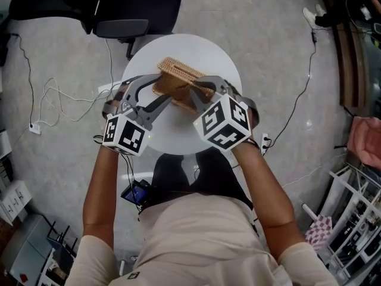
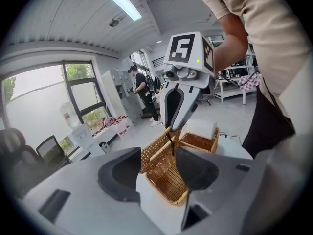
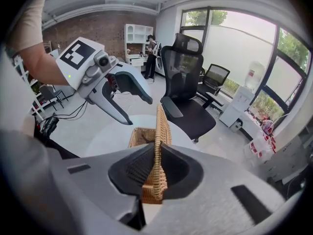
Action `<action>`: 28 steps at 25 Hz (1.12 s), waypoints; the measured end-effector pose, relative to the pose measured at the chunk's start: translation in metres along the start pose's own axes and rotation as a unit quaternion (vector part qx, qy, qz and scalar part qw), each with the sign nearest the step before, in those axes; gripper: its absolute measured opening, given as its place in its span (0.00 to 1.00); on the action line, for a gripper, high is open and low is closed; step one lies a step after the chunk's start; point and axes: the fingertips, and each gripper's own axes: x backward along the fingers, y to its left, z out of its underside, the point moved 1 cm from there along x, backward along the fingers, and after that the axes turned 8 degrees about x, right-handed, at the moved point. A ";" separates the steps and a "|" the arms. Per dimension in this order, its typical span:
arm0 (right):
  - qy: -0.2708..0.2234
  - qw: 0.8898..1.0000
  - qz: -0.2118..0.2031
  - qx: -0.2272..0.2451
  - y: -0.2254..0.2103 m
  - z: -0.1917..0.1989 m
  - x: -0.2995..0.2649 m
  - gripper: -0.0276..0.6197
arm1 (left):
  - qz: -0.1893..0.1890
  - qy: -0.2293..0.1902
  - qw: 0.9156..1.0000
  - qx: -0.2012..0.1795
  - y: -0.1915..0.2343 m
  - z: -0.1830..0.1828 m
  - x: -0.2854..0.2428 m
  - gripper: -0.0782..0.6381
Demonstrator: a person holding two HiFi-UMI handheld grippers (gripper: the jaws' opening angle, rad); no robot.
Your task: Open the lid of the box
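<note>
A woven wicker box [image 1: 168,89] sits on a round white table [image 1: 178,133]. Its lid [image 1: 181,70] is tilted up from the box. In the right gripper view the lid [image 3: 159,141] stands on edge between the two dark pads, and my right gripper [image 3: 157,173] is shut on it. My left gripper [image 2: 159,173] straddles the box's near end [image 2: 164,182], with wicker against both pads. In the head view the left gripper [image 1: 162,89] is at the box's left end and the right gripper [image 1: 201,88] at its right side.
A black office chair [image 1: 131,11] stands just beyond the table. White cables [image 1: 53,100] trail over the floor at the left, and a black cable runs at the right. Racks and shelving [image 1: 357,231] stand at the lower right.
</note>
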 end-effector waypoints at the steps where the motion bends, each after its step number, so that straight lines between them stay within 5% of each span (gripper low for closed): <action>1: 0.000 1.000 0.005 0.000 -0.004 0.001 0.002 0.09 | -0.004 -0.001 1.000 0.005 0.002 -0.003 0.001 0.41; 28: 0.025 0.998 0.061 0.001 -0.067 0.014 0.009 0.09 | -0.054 -0.027 0.995 0.084 0.020 -0.059 0.044 0.29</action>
